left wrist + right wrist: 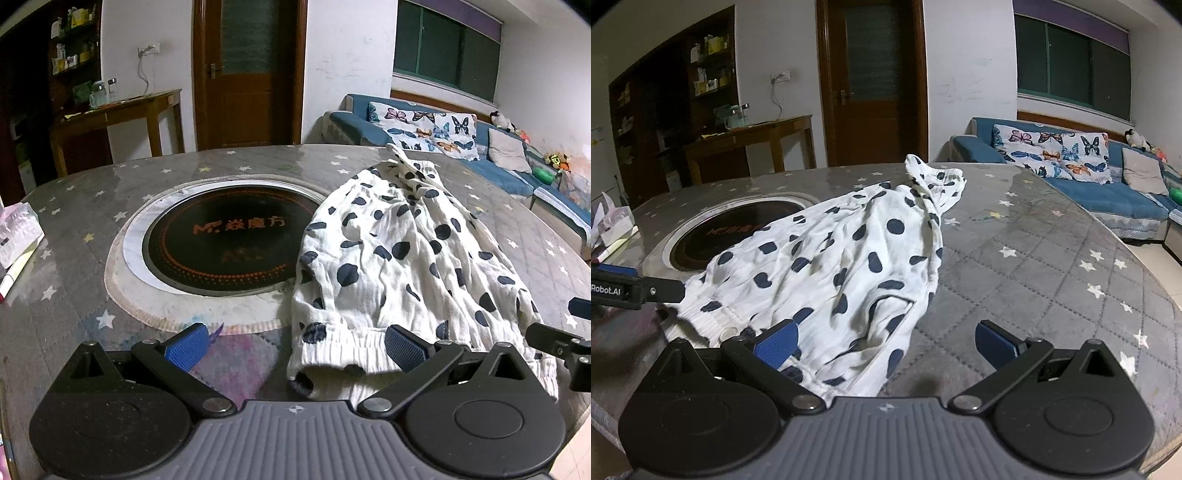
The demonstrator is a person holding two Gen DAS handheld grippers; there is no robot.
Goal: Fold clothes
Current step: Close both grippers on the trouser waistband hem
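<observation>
Left edge: a tissue pack (16, 232) sits at the rim of the star-quilted surface (74, 229), clear of the work.
Centre: the round black hotplate (225, 240) is sunk into the surface; the garment's left edge laps over its rim.
Left tongs: the left tongs (295, 349) gape wide and empty, angled down over the near elastic hem, one blue pad above the cloth, the other over bare quilt.
Garment: the white polka-dot garment (399, 258) lies spread lengthwise, right of the hotplate, rumpled, its far end bunched and twisted up.
Right tongs: the right tongs (886, 345) also stand wide, holding nothing, poised at the garment's near right corner.
Progress: no fold is visible; the piece looks laid out only, so smoothing and every fold appear to remain.
Far right: a blue sofa (1108, 199) lines the wall.
</observation>
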